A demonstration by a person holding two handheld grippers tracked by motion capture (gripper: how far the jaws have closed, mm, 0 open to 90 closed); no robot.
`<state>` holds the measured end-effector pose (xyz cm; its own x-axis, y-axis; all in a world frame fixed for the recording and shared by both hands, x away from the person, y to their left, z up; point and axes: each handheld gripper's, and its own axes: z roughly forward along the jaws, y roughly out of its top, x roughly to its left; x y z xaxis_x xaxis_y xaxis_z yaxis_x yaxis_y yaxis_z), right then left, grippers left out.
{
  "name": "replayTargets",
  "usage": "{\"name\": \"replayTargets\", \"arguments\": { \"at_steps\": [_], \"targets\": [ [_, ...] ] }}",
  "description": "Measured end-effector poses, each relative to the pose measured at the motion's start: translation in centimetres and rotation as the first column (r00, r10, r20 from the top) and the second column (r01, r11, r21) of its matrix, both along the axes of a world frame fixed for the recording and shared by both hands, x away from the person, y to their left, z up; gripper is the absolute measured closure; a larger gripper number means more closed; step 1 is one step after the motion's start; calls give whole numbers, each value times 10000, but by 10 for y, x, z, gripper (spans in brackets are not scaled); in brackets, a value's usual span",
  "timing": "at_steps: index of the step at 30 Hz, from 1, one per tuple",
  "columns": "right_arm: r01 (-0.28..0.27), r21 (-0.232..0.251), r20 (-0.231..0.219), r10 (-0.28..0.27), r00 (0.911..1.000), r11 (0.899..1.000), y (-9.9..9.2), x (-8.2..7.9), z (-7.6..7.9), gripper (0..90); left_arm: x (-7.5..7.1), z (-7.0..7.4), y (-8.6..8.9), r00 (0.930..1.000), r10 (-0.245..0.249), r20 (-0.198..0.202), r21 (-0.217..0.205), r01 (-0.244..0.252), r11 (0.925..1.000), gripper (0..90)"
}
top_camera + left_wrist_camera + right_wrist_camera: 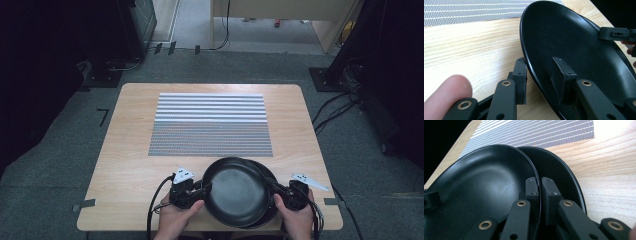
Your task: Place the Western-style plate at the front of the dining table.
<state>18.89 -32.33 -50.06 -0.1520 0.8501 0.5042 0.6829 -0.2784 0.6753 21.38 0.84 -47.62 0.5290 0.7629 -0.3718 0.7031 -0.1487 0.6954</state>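
Two black plates lie stacked near the table's front edge. The upper plate [235, 192] [574, 37] [486, 177] is shifted a little left of the lower plate [271, 175] [559, 172], whose right rim shows beside it. My left gripper [206, 188] [538, 61] is shut on the upper plate's left rim, one jaw inside the dish and one under it. On the opposite side, my right gripper [277, 189] [539, 181] is shut on the same plate's right rim. In the left gripper view the right gripper [616, 33] shows across the plate.
A grey striped placemat [210, 125] covers the middle of the wooden table [130, 165], just beyond the plates. Bare wood runs left and right of the mat. Cables and dark equipment stand on the carpet around the table.
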Motion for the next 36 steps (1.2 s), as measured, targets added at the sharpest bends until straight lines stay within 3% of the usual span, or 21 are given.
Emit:
{"name": "replayTargets", "arguments": {
  "at_steps": [13, 19, 32, 35, 36],
  "targets": [
    [-68, 179, -62, 69, 10000, 9998, 2, 1, -4, 813, 0, -1, 2, 9998, 28, 219, -104, -26, 9999, 683],
    [239, 339, -173, -233, 9996, 9991, 6, 1, -6, 796, 1, -2, 4, 9997, -48, 235, -215, 53, 9998, 688],
    [456, 1106, -233, -433, 9988, 9928, 3, 4, -12, 797, 1, -4, 6, 9997, -130, 207, -441, 139, 9989, 689],
    [406, 703, -51, -404, 9992, 9967, 6, 3, -10, 788, 1, -5, 6, 9999, -44, 114, -572, 50, 9983, 696],
    [406, 152, 159, -408, 9990, 9991, 10, 1, -8, 782, 1, -5, 6, 9999, -62, 136, -547, 69, 9985, 696]
  ]
}}
